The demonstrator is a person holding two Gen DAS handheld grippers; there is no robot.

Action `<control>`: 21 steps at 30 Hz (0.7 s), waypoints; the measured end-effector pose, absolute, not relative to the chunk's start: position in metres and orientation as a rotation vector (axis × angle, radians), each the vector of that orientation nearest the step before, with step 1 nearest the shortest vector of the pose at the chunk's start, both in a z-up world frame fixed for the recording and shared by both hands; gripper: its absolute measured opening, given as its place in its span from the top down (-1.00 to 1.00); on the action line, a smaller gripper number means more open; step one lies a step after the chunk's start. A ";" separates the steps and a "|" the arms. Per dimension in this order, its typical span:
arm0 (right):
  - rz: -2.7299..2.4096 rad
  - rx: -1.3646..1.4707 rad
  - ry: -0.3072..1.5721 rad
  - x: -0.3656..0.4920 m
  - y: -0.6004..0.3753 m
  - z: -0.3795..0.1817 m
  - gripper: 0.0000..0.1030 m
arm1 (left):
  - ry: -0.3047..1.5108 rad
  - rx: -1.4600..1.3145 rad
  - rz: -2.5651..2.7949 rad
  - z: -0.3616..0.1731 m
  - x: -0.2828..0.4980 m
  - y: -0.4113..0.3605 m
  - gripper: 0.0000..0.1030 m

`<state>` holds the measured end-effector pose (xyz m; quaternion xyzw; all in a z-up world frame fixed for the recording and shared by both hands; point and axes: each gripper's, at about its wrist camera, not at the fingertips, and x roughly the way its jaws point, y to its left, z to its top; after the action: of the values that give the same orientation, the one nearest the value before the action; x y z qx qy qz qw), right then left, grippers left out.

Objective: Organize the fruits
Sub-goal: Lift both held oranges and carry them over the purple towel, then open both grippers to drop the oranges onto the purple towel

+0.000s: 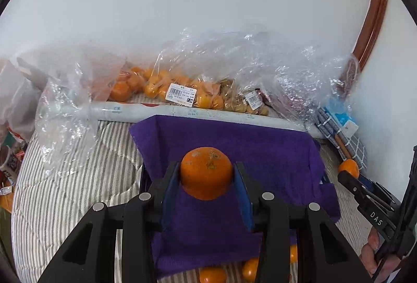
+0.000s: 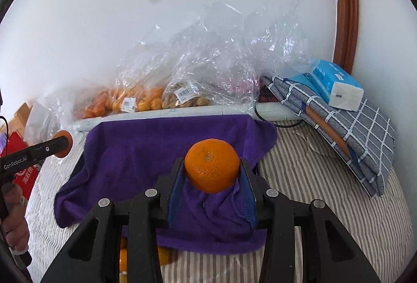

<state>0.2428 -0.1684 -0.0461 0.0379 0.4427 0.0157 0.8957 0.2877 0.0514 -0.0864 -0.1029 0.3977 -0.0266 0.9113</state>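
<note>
Each tool gripped 1 orange: the left tool (image 1: 207, 173) clamped a blemished orange (image 1: 206, 172) and the right tool (image 2: 211, 169) a clean orange (image 2: 211, 165), both at frame centre above the purple towel (image 1: 247, 150). Bagged fruit (image 1: 166, 90) along the upper middle looked unsorted, so most work remained.

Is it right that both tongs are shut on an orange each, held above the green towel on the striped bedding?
Not quite: the towel is purple, not green, as the right wrist view shows. The rest holds: the left tongs grip one orange, the right tongs grip another orange, both above the towel on the striped bedding.
</note>
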 end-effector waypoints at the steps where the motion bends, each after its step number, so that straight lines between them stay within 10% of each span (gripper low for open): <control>1: 0.031 0.083 0.927 0.248 -0.169 -0.052 0.21 | 0.830 -0.212 -0.056 -0.091 0.294 0.052 0.24; 21: 0.041 0.061 1.054 0.299 -0.155 -0.129 0.21 | 0.975 -0.207 -0.042 -0.159 0.344 0.058 0.23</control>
<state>0.2986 -0.1551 -0.1289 0.0289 0.5027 0.0194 0.8638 0.3440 0.0583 -0.1594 -0.0991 0.4675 -0.0202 0.8782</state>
